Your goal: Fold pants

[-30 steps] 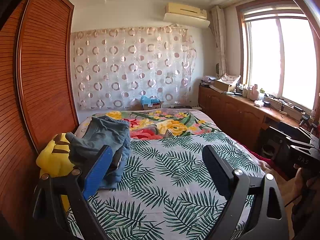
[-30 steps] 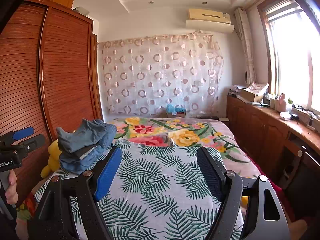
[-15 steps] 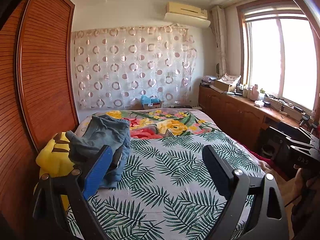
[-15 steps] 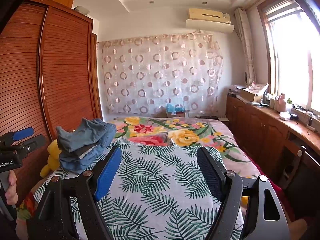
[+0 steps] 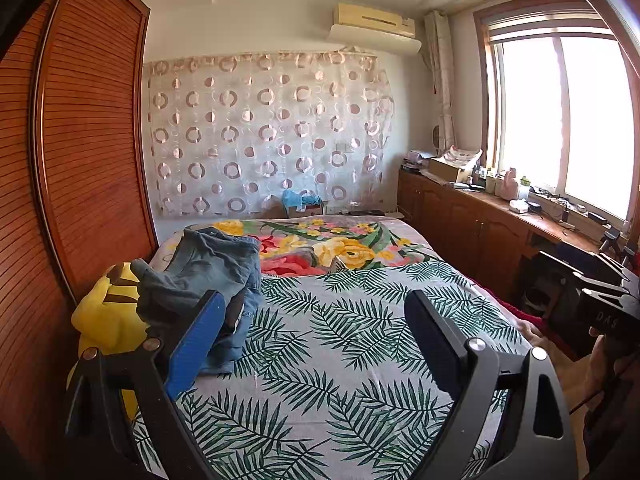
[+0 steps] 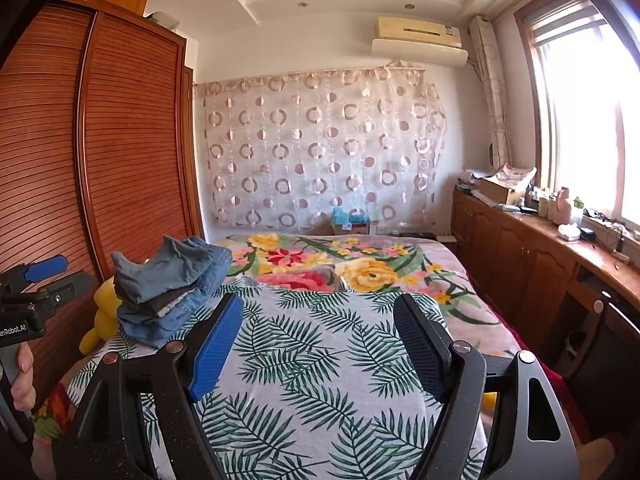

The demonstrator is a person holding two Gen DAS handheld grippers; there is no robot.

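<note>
Pants (image 5: pixel 208 276) are sitting in a loose folded stack of denim on the left side of the bed (image 5: pixel 320 360), near the far end of the leaf-print sheet (image 5: pixel 344 344), partly resting against a yellow plush toy (image 5: pixel 106 316) that is wedged between bed and wardrobe (image 5: pixel 80 160). Floral blanket (image 5: pixel 320 244) is lying across the head end just beside the stack. Left gripper (image 5: pixel 314 320) is hovering over the near part of the bed, jaws standing wide apart, gripping nothing; its blue pad is overlapping the stack in view but not touching it. Right gripper (image 6: pixel 318 328) is also hovering with jaws wide, nothing between them; pants (image 6: pixel 172 288) are showing to its left, well apart. A hand (image 6: pixel 22 376) on the left gripper's handle is showing at the right view's left edge.

Nothing is differing from a second ago: both grippers are staying put at the same width, stack unmoved.

Wardrobe doors are crowding the bed's left edge tight. Wooden cabinets (image 5: pixel 480 236) with clutter under the window (image 5: pixel 560 120) are running along the right, narrow gap to the bed. Middle and near sheet are lying flat with open room. Curtain (image 5: pixel 264 136) and a box (image 5: pixel 302 204) are standing beyond the head end
</note>
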